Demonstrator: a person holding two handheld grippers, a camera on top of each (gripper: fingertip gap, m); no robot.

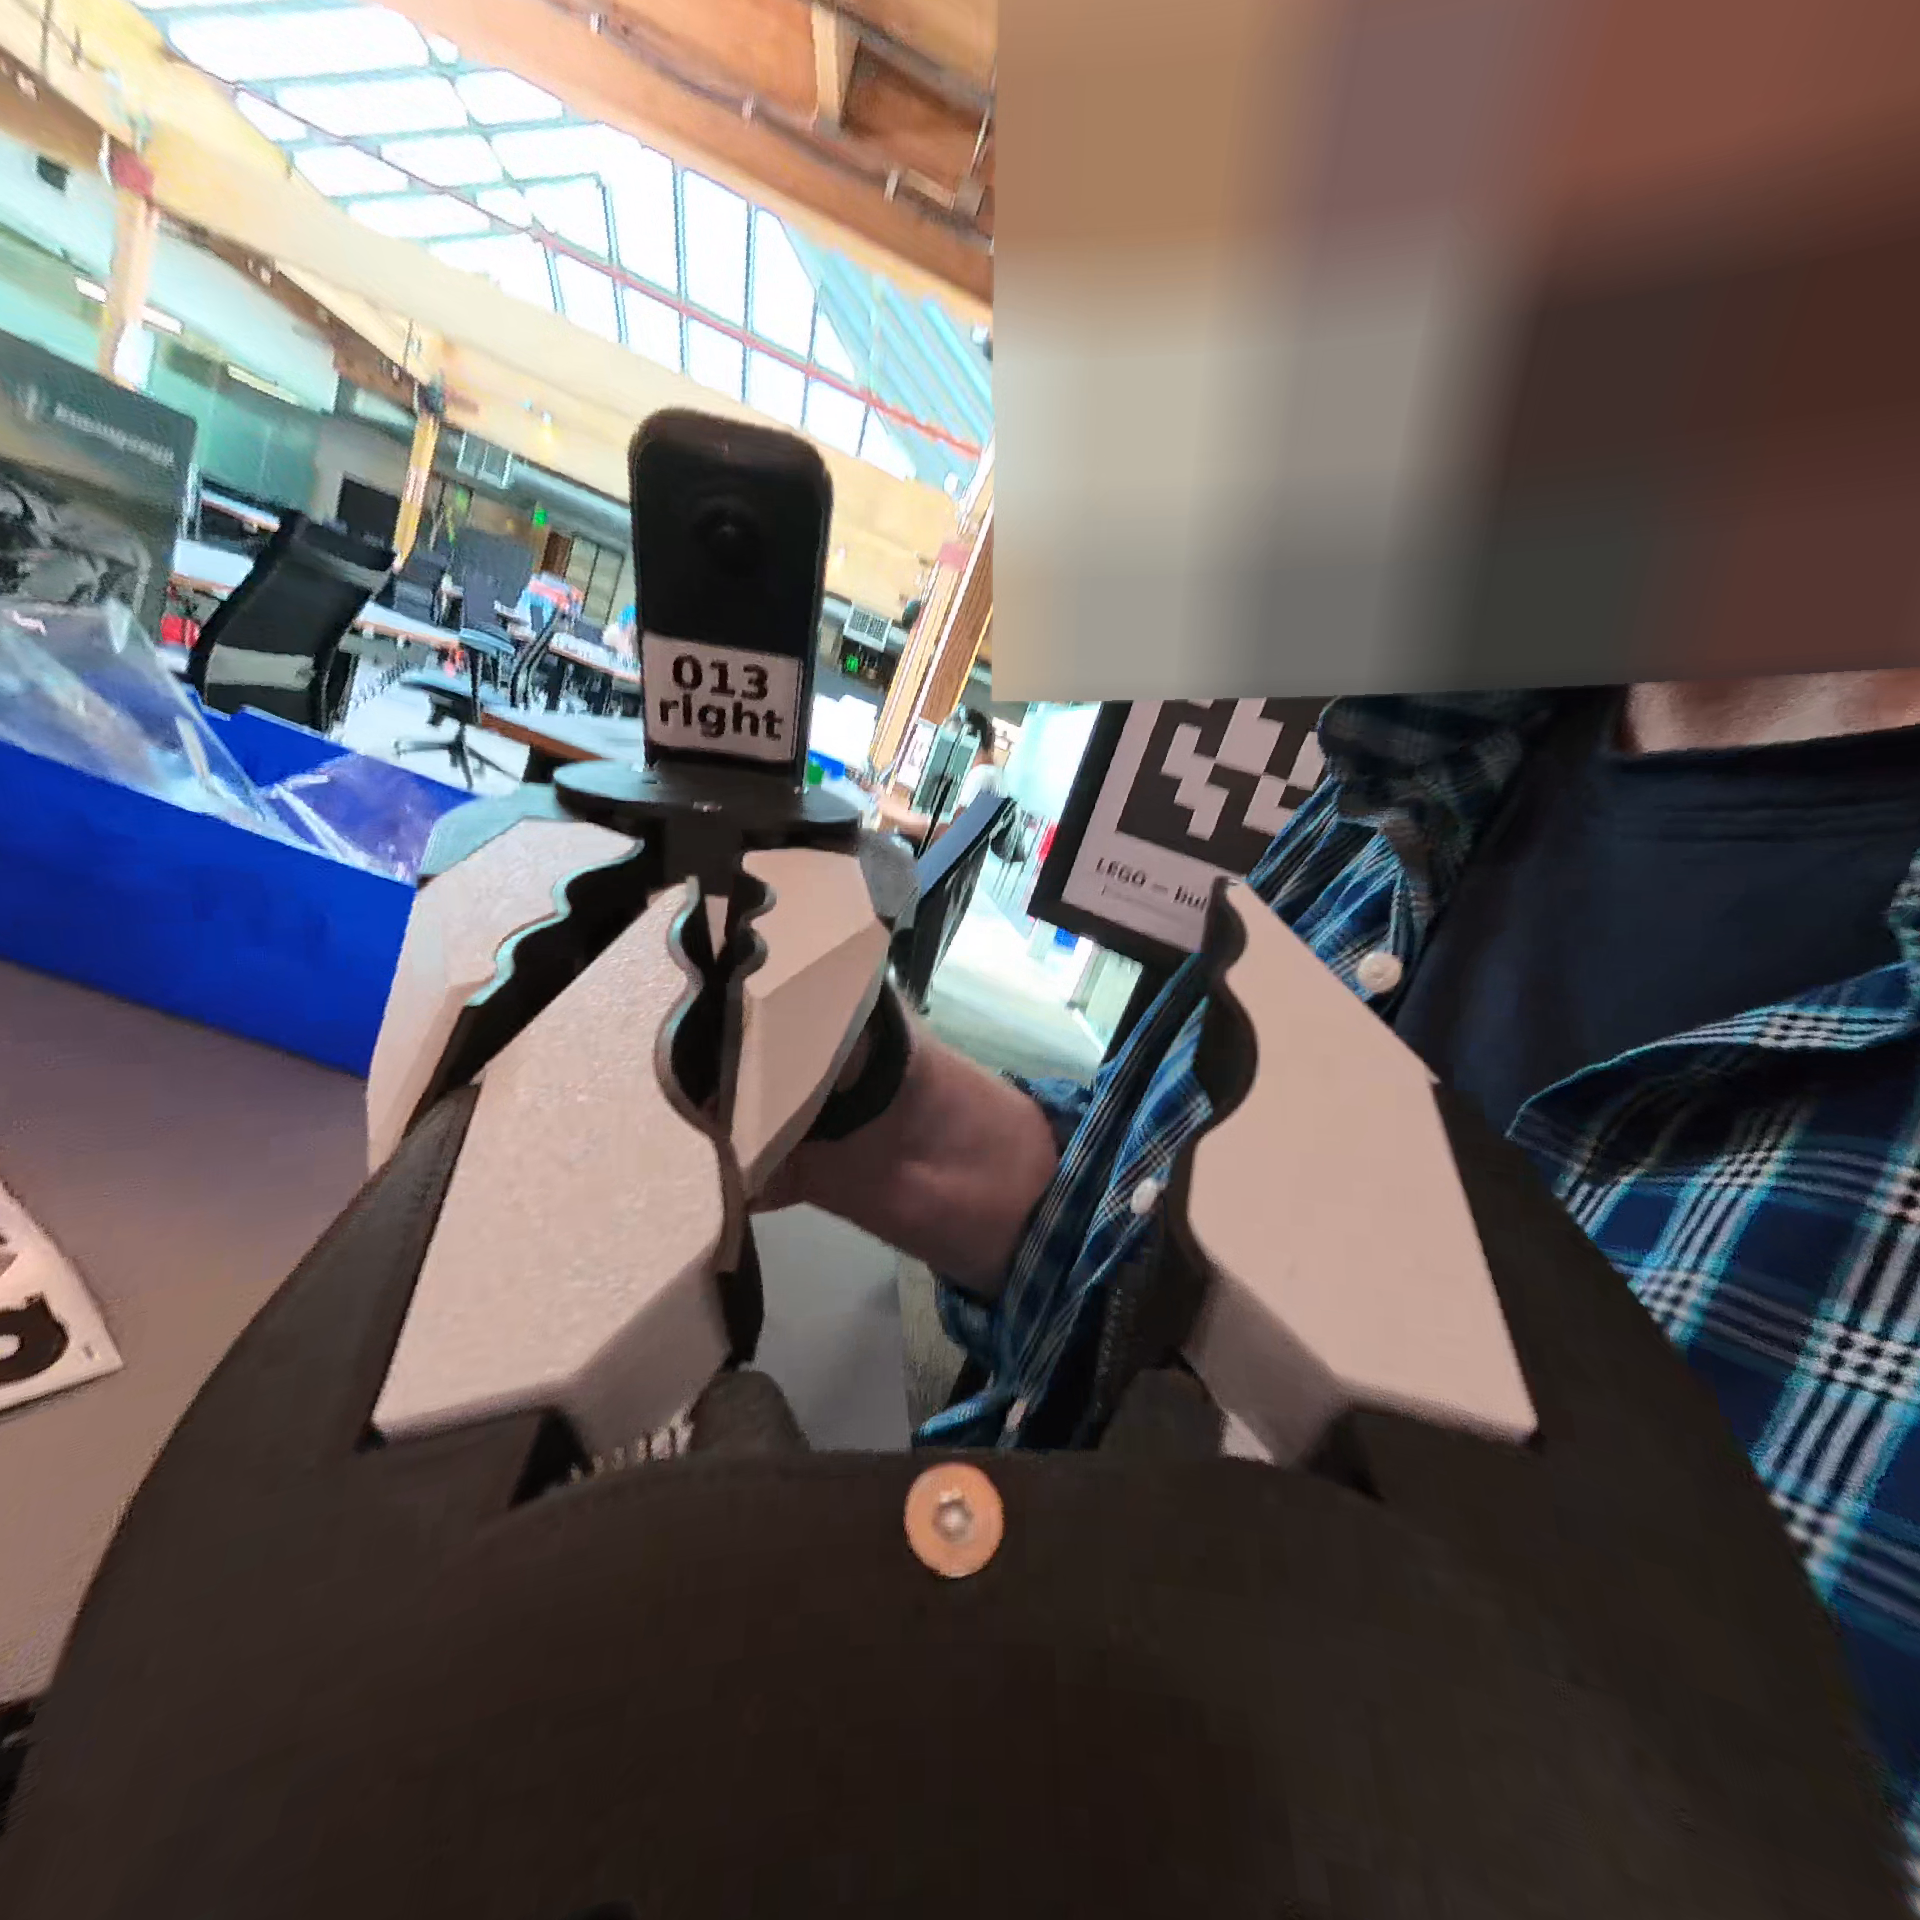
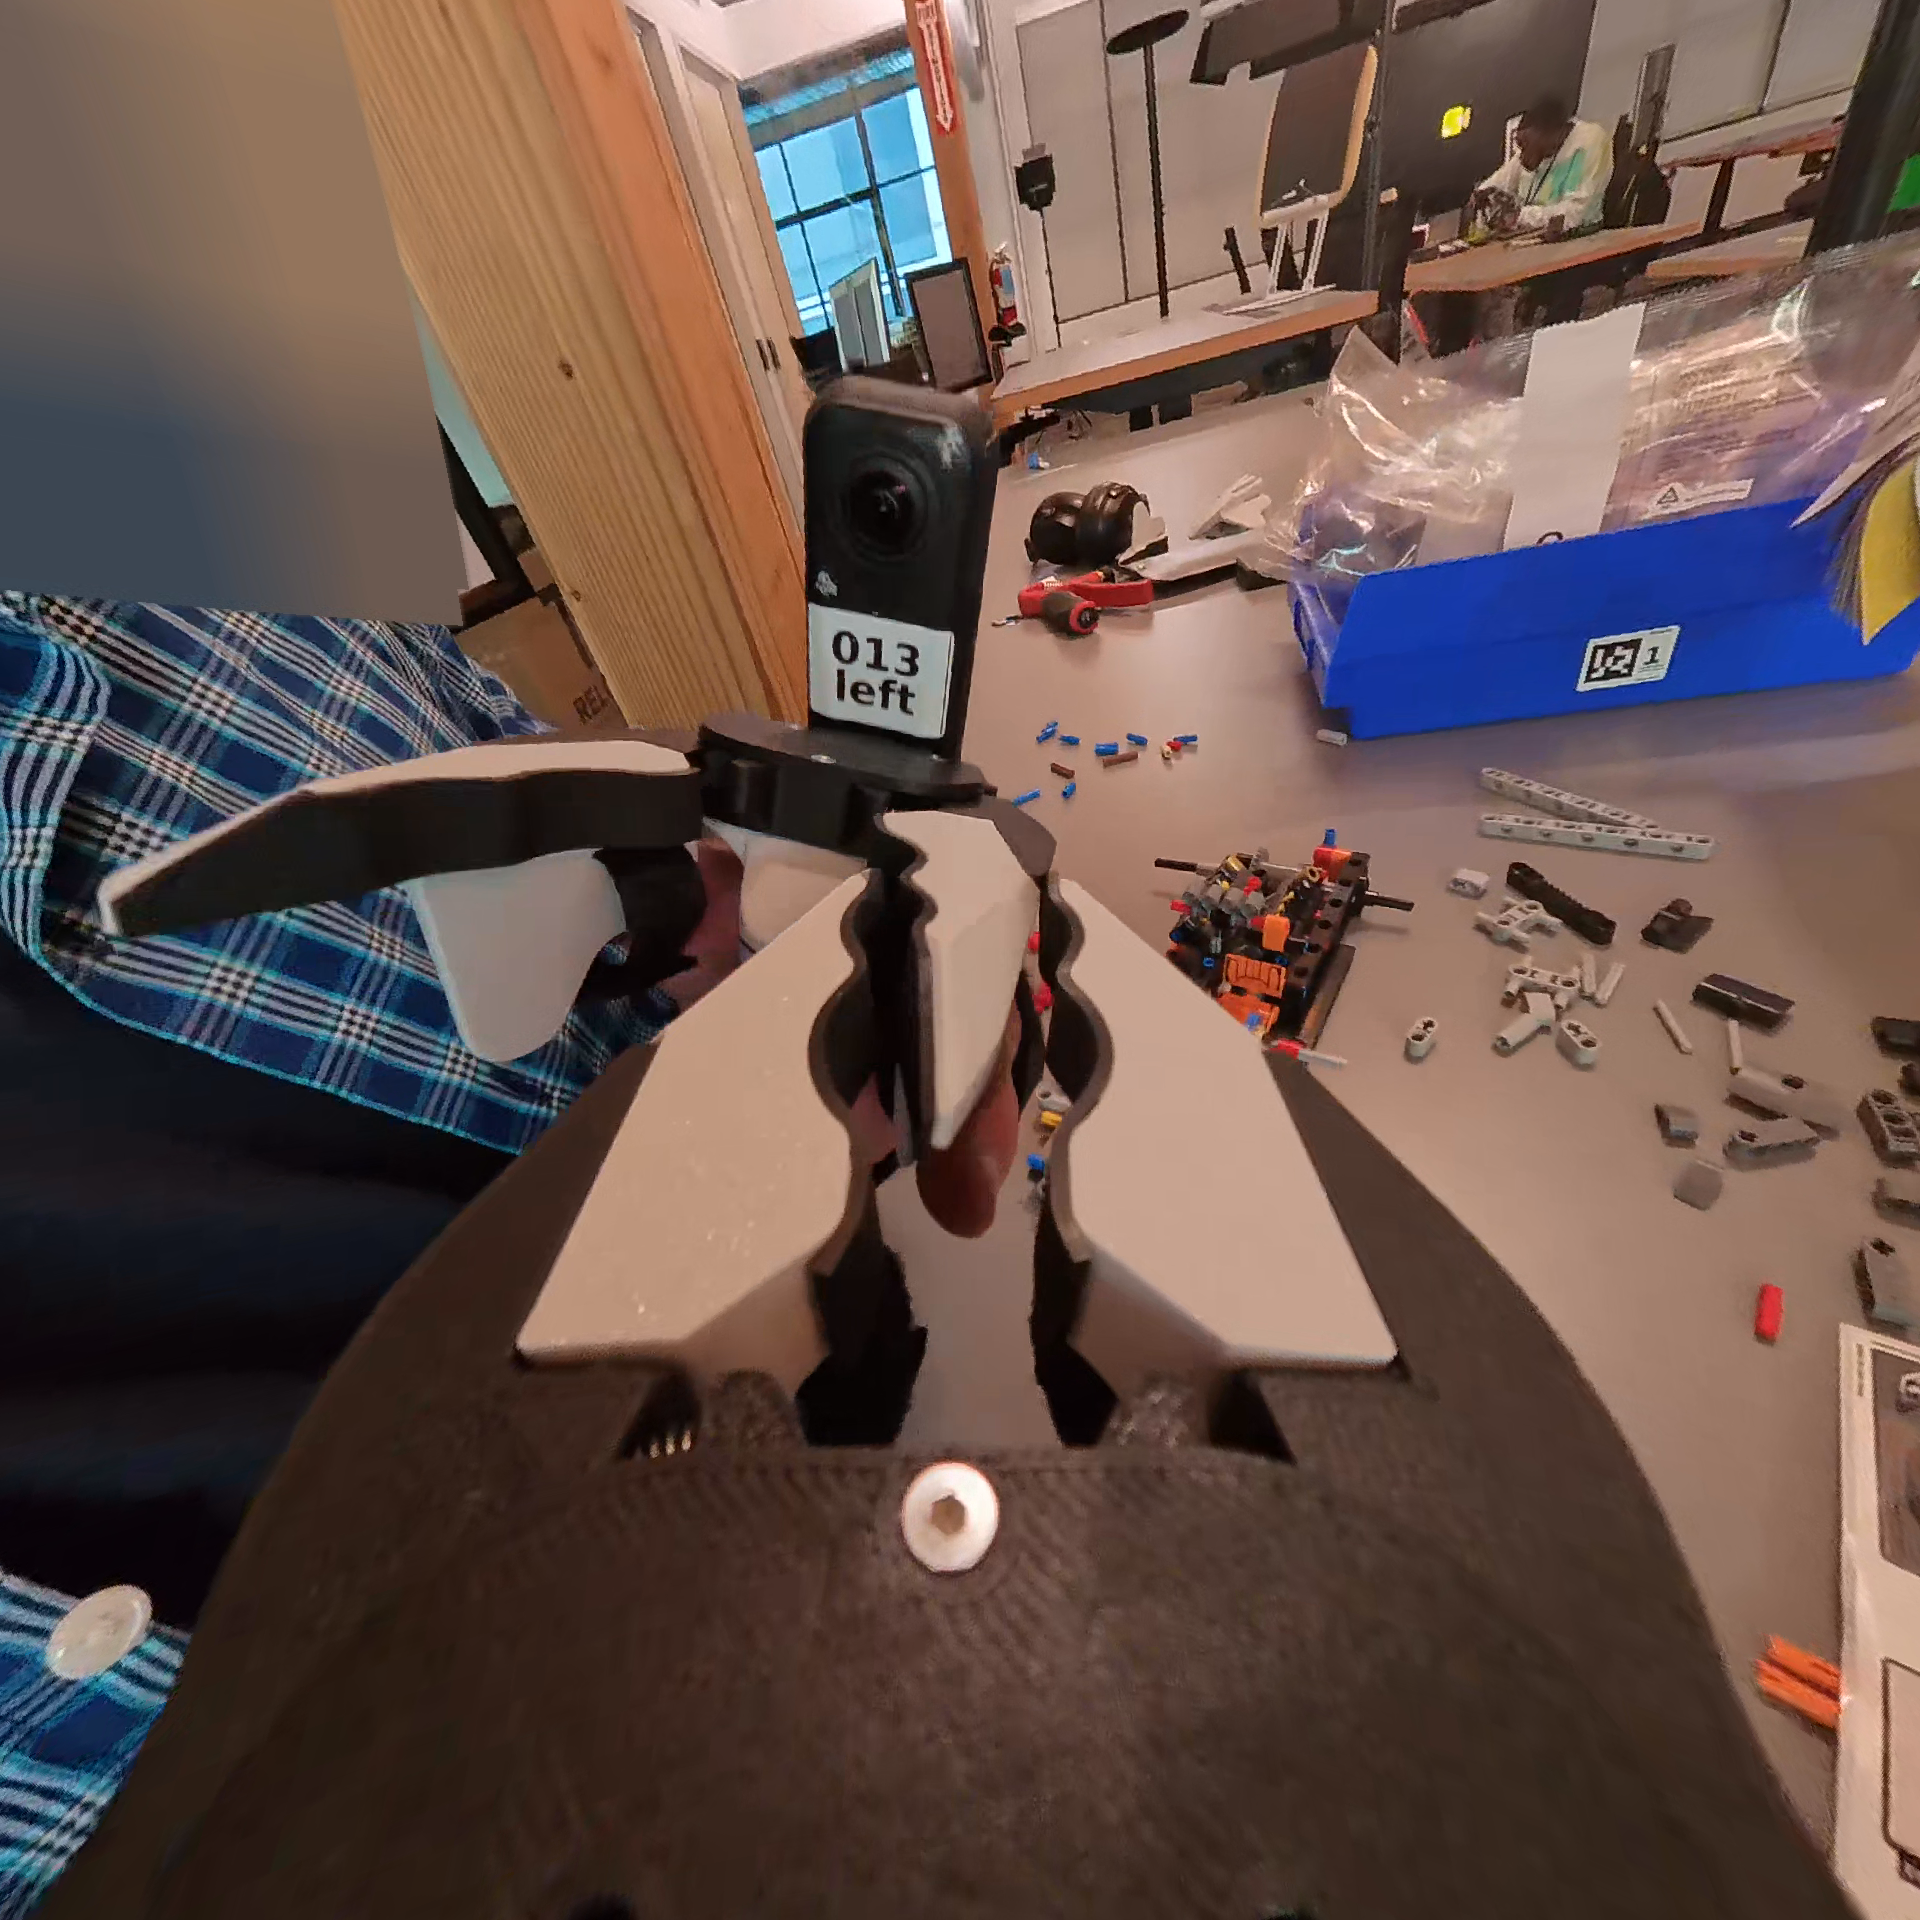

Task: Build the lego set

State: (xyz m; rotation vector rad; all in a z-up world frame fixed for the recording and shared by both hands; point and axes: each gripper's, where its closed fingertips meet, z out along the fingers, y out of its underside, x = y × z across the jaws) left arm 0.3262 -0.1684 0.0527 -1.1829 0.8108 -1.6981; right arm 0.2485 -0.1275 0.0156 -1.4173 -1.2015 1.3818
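Observation:
My two grippers face each other above the grey table (image 2: 1507,1226). My left gripper (image 1: 956,904) is wide open and empty. My right gripper (image 2: 961,888) is closed around one white finger (image 2: 971,997) of the left gripper; it holds no brick. A partly built black, orange and grey lego assembly (image 2: 1262,935) lies on the table to the right of both grippers. Several loose grey and black lego pieces (image 2: 1548,997) are scattered to its right. Two long grey beams (image 2: 1590,821) lie behind them.
A blue bin (image 2: 1558,623) with clear plastic bags stands at the back; it also shows in the left wrist view (image 1: 187,883). Small blue pins (image 2: 1101,748) lie behind the grippers. An instruction booklet (image 2: 1881,1610) lies at the right edge. A person in a plaid shirt (image 1: 1714,1195) is close by. The gap from one gripper's tips to the other's is roughly 8 cm.

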